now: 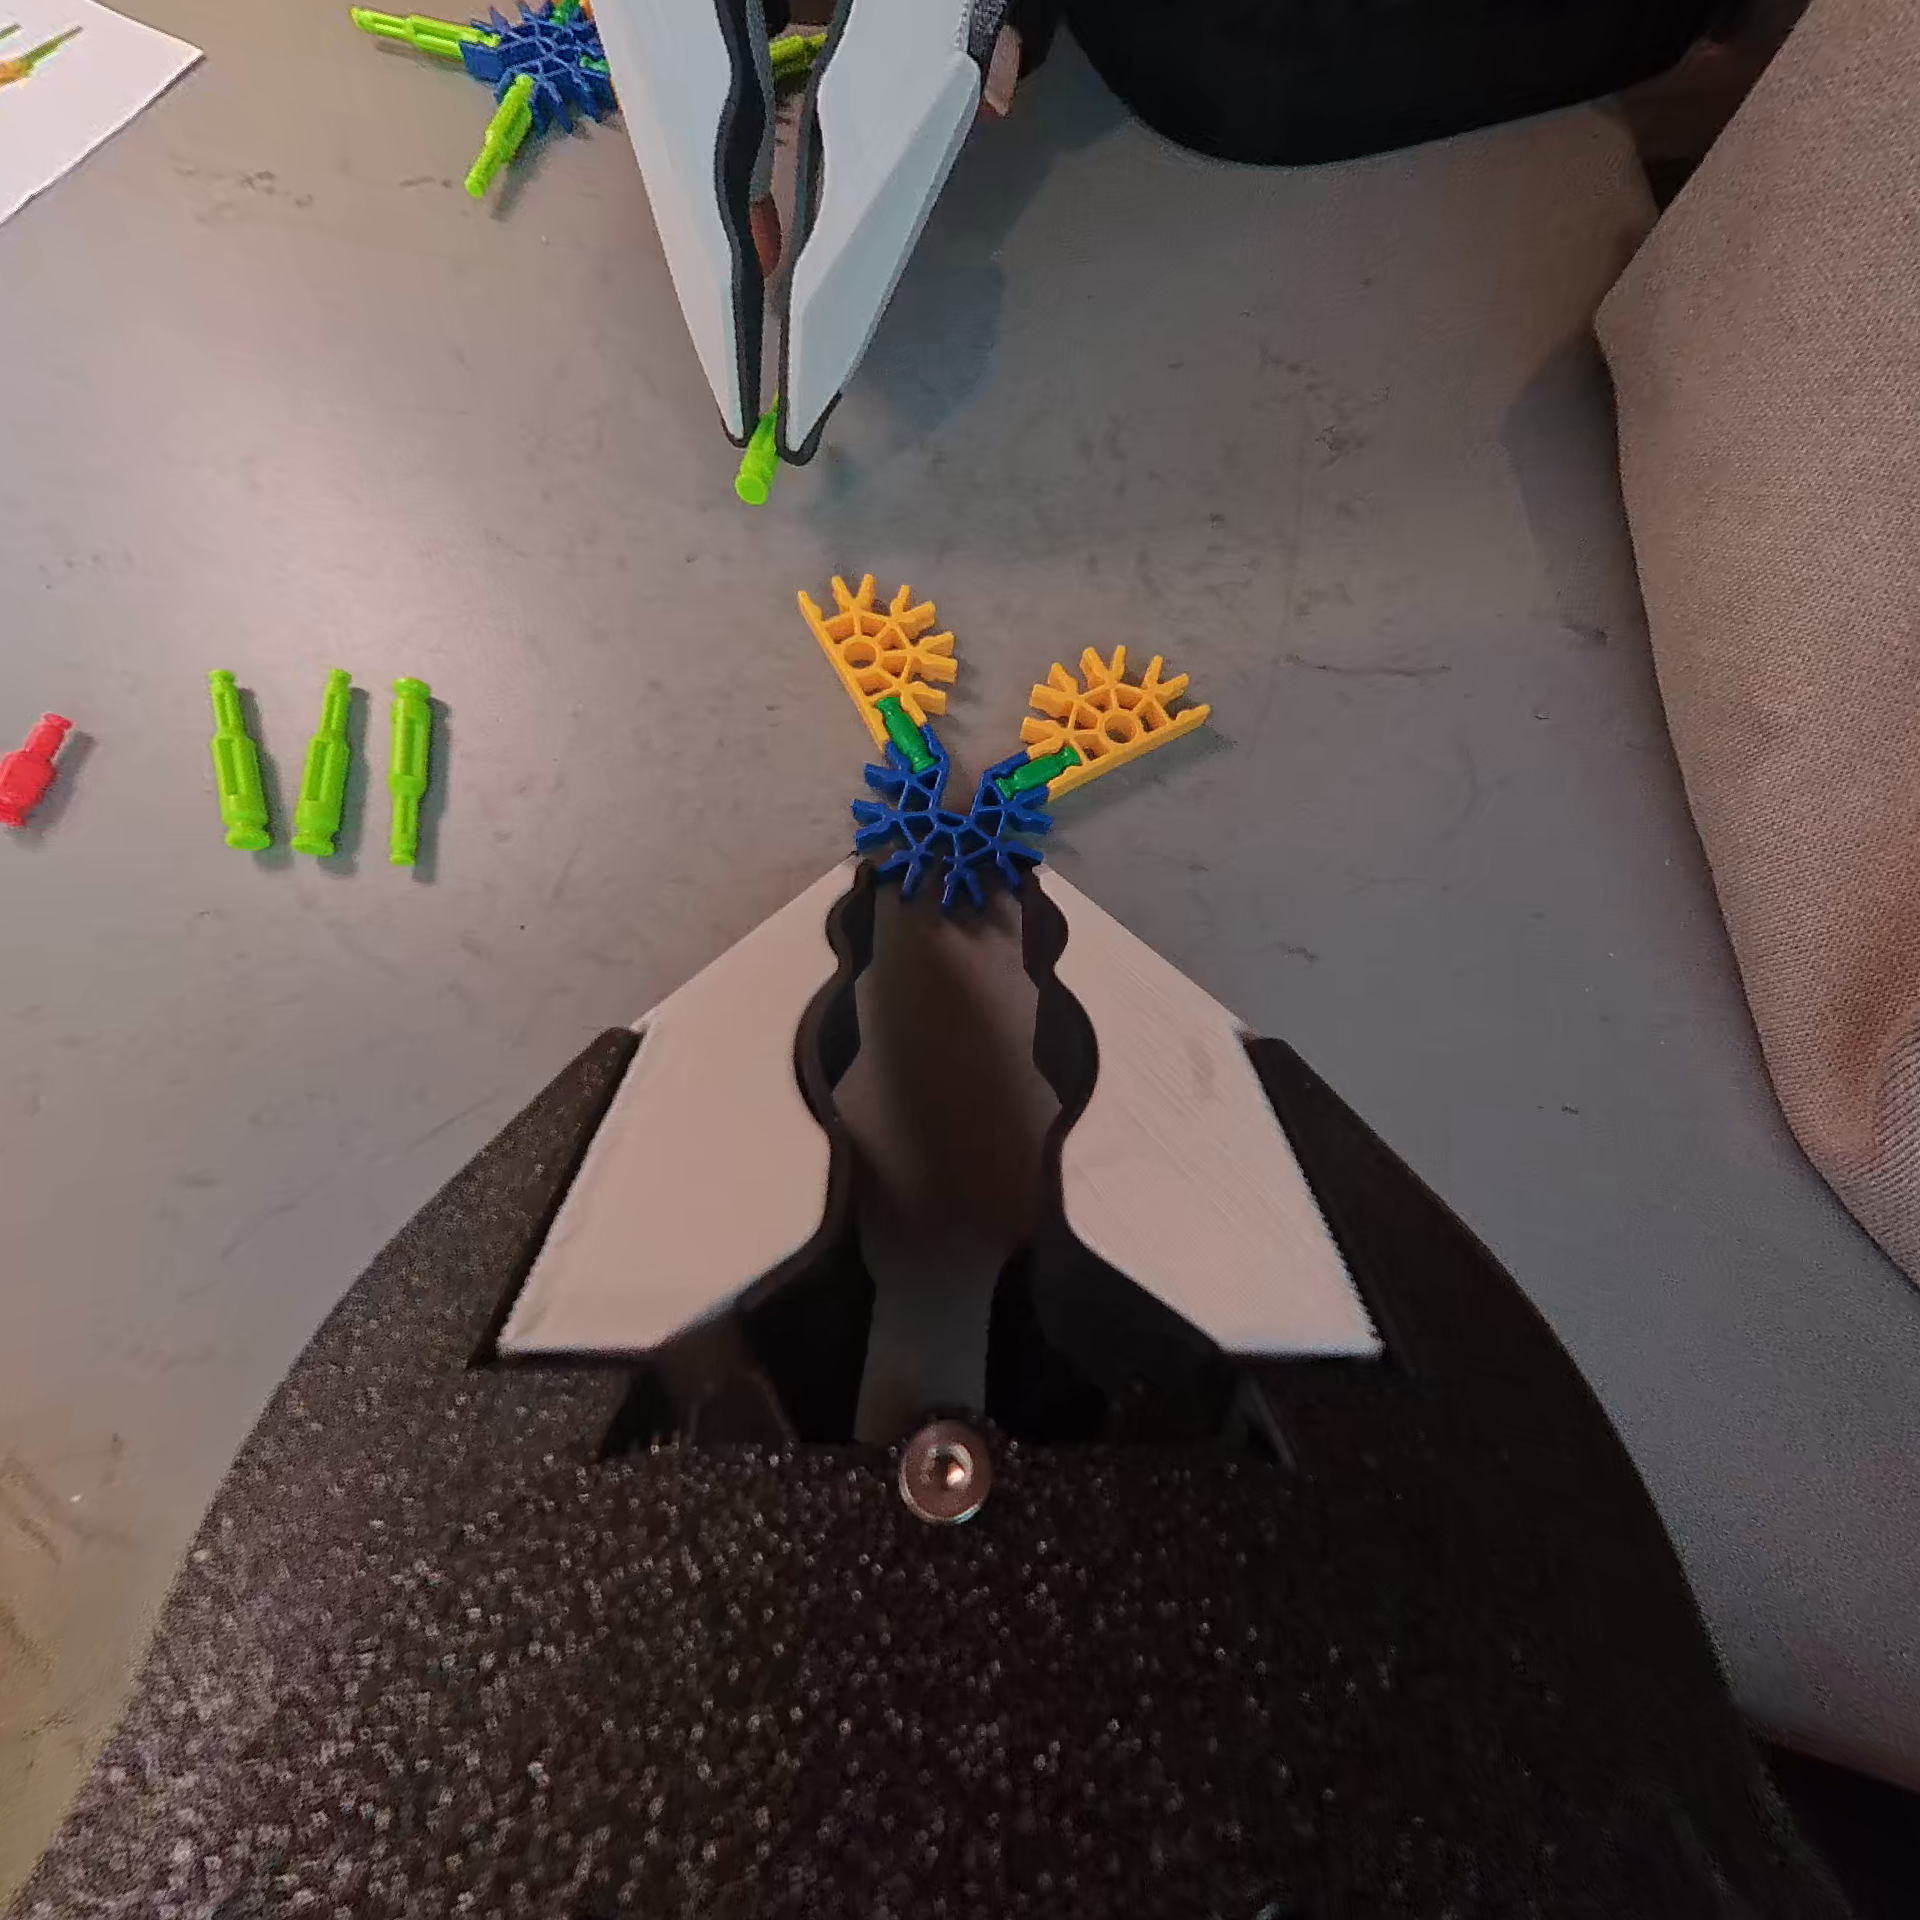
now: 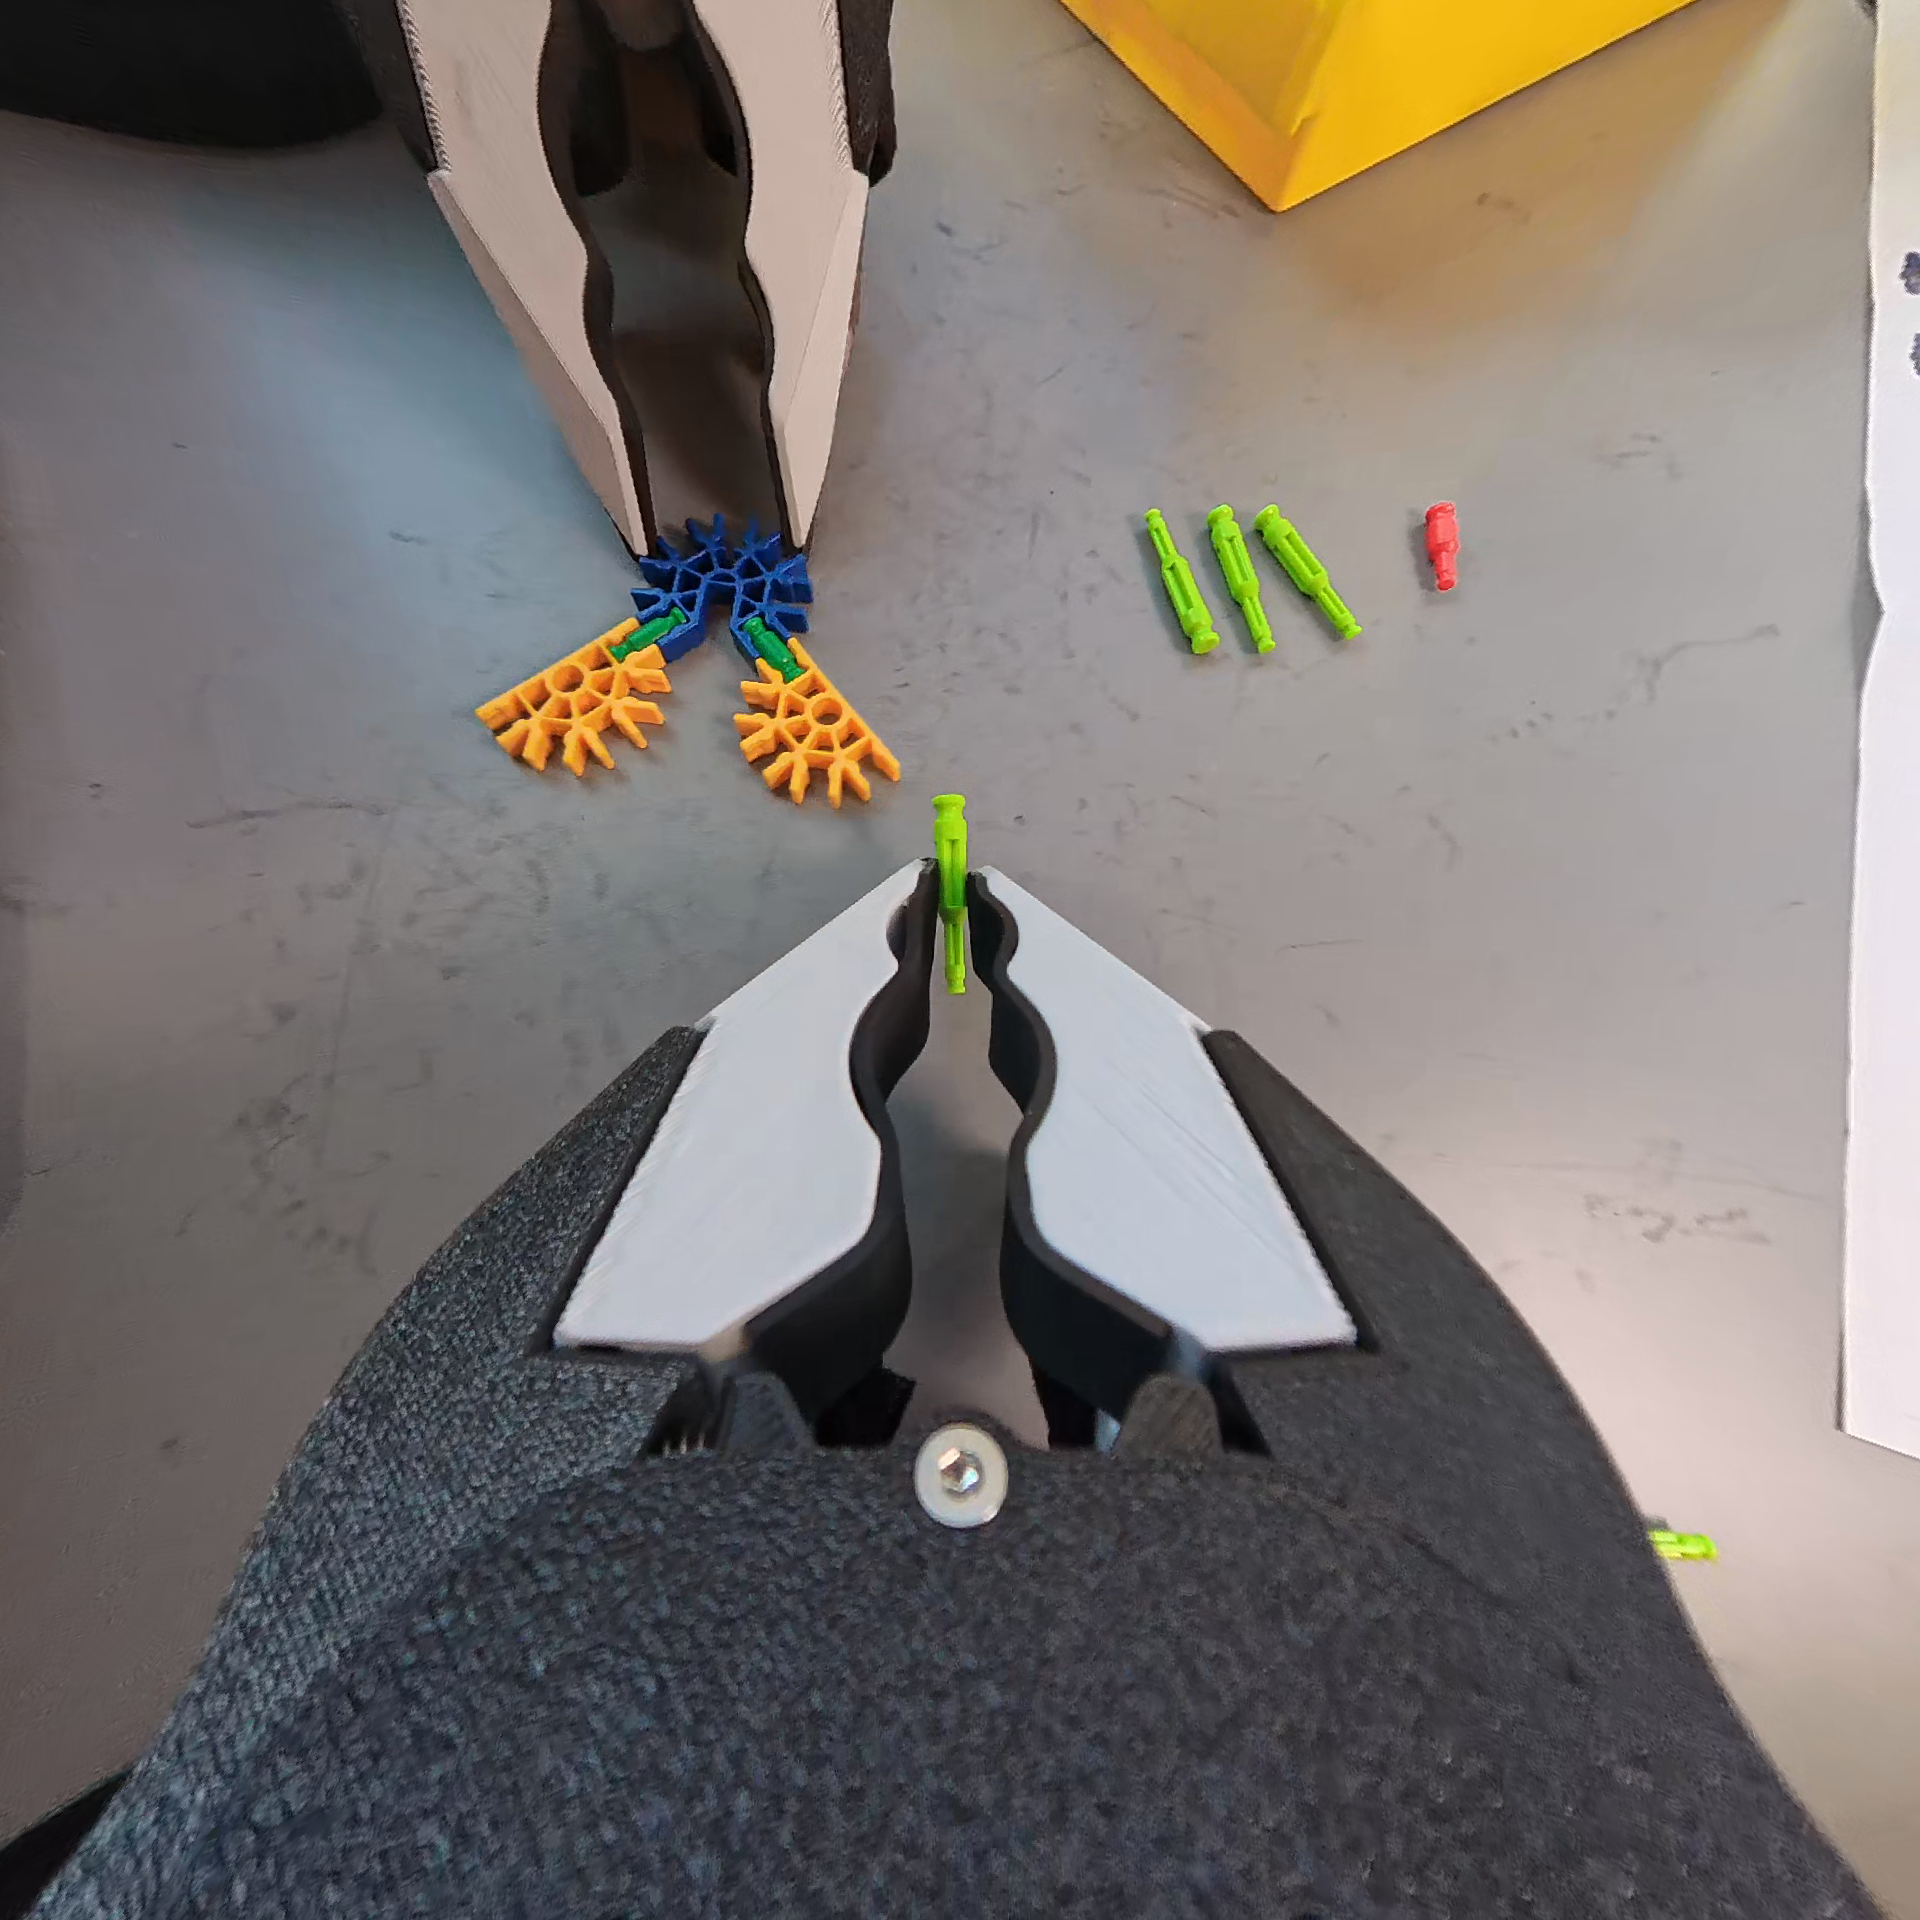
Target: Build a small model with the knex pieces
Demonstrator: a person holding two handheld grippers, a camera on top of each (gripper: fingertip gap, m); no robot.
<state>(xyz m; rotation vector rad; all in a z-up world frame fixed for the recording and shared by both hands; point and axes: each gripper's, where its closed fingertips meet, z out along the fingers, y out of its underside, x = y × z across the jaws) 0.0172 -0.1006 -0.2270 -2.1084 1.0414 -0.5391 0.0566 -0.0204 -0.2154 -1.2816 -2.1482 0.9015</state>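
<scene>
The jaws of the left gripper [image 1: 948,883] stand narrow, pinched on the rim of one blue snowflake-shaped connector [image 1: 948,826], which lies flat on the grey, scuffed surface [image 1: 1351,499]. Two short dark-green rods [image 1: 902,736] plug into that blue connector, each ending in one orange fan-shaped connector [image 1: 881,652], so two orange pieces splay away from it in a V. The jaws of the right gripper [image 2: 948,871] are nearly together, clamped on one lime-green ribbed rod [image 2: 950,891] that stands along the fingers, its knobbed tip pointing toward the blue connector, near but apart from it. Both grippers have pale grey wedge fingers with wavy black pads, tips tilted down at the surface and facing each other across the blue connector. To one side of the blue connector lie three loose lime rods [image 1: 322,764] in a row, then one small red rod [image 1: 33,767]. Farther off are a second blue-and-lime assembly [image 1: 525,62], a white paper sheet [image 1: 73,94] and a yellow box [image 2: 1382,83].
</scene>
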